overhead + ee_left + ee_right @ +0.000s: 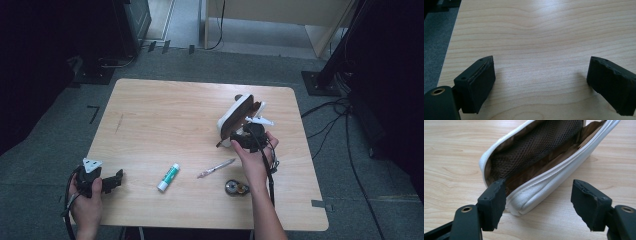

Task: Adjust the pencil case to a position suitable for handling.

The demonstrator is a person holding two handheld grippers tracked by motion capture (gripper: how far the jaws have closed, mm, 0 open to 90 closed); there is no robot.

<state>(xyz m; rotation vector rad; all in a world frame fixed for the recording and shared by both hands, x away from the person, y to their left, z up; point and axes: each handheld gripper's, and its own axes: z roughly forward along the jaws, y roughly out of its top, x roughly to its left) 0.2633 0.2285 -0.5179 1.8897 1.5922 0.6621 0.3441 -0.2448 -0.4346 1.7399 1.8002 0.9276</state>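
Note:
A white zip pouch (239,114) with a brown mesh lining lies unzipped at the right of the wooden table (165,115). My right gripper (231,140) is at its near end, held by a hand. In the right gripper view the pouch's white rim (554,180) runs between the open jaws of the right gripper (538,196); one jaw is at the pouch's mouth, the other stands apart from it. My left gripper (119,178) rests at the table's front left, and the left gripper (540,75) is open over bare wood.
A white glue stick with a green label (168,177), a pen (216,168) and a small round metal object (236,188) lie near the front edge, between the two hands. Dark stands and cables surround the table on the floor.

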